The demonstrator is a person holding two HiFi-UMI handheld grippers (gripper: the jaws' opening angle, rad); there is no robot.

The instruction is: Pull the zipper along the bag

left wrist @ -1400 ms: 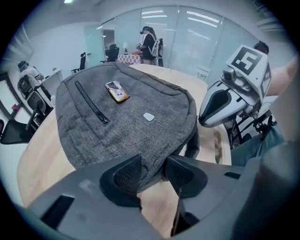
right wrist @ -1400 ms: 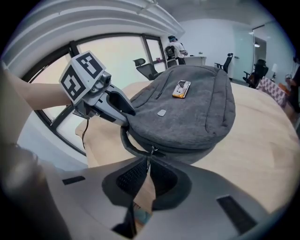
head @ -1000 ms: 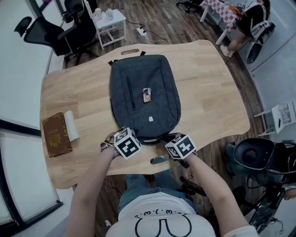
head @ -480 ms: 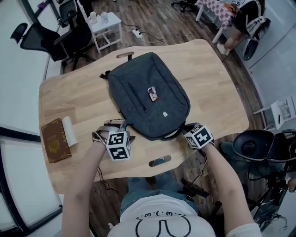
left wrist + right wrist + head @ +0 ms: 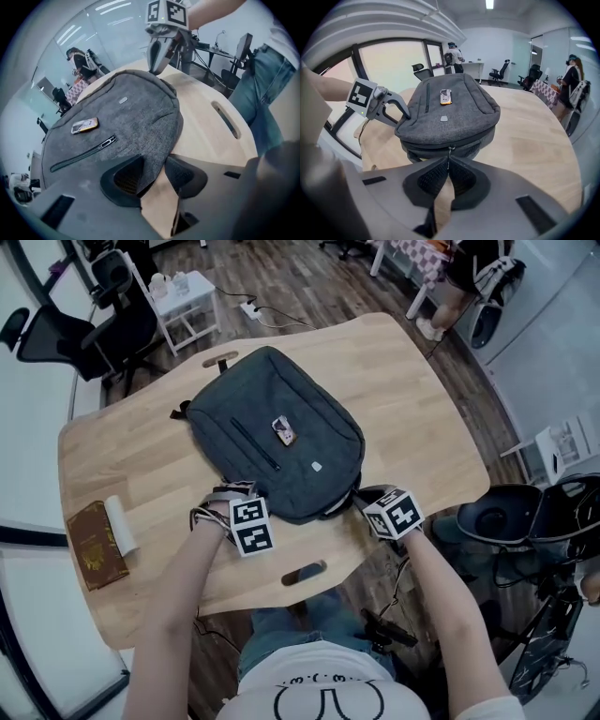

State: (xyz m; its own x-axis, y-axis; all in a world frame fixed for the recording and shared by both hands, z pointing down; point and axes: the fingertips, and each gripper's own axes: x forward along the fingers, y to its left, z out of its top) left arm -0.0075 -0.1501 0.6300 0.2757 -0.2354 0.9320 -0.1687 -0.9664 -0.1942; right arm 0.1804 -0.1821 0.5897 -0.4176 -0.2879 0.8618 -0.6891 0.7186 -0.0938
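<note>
**Finding 1, position.** The bag (image 5: 272, 442) lies flat on the table (image 5: 412, 409), turned at an angle. Its near end is close to the table's near edge. The main zip (image 5: 479, 134) runs round that near end.

**Finding 2, tools.**
- The right tool (image 5: 449, 163) is fully closed on the zipper pull (image 5: 449, 157). The pull hangs from the slider (image 5: 450, 148) at the middle of the near end.
- The left tool (image 5: 155, 161) has just been closing. The bag's near-left edge sits between its pads (image 5: 129, 173), and we judge it pinched there as an anchor.

**Finding 3, risks.**
- The pull is thin and held only at the pad tips. A tug off the line of the zip would likely slip it free. It could also cock the slider so that it jams at a curved corner.
- The left hold takes in little cloth. If it gives, the whole bag would follow the right tool instead of the slider travelling, and could slide toward the near edge.
- The 2 tools stand near each other. A pull toward the left would bring the right tool against the left one unless the anchor is moved.
- Slack cloth ahead of the slider could catch in the zip.
- 1 small tag (image 5: 281, 430) shows on the bag's top face. We cannot tell whether it is fixed; if it is loose, a jerk could throw it off.
</note>
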